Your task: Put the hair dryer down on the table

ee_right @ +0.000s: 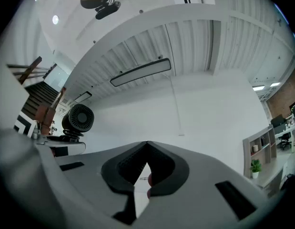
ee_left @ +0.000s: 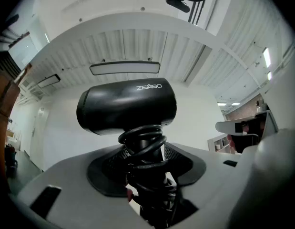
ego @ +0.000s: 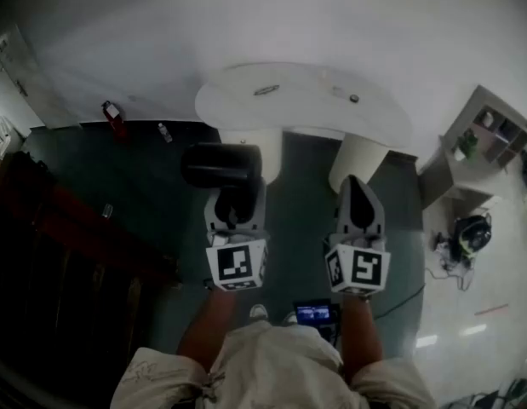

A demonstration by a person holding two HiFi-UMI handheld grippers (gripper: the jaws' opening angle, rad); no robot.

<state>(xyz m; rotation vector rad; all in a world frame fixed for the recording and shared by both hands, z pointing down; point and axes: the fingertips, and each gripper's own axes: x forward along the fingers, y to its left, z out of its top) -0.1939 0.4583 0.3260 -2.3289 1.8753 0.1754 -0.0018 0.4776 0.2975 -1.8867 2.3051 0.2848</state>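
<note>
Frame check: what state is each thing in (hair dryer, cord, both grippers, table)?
Hair dryer: held upright in the air.
Cord: coiled tight under the hair dryer's body.
Left gripper: jaws shut on the hair dryer.
Right gripper: jaws together, empty.
Table: hair dryer not yet on it.

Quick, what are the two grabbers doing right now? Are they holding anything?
The left gripper is closed on the hair dryer, gripping its handle.
The right gripper is closed, with nothing between its fingers.
</note>
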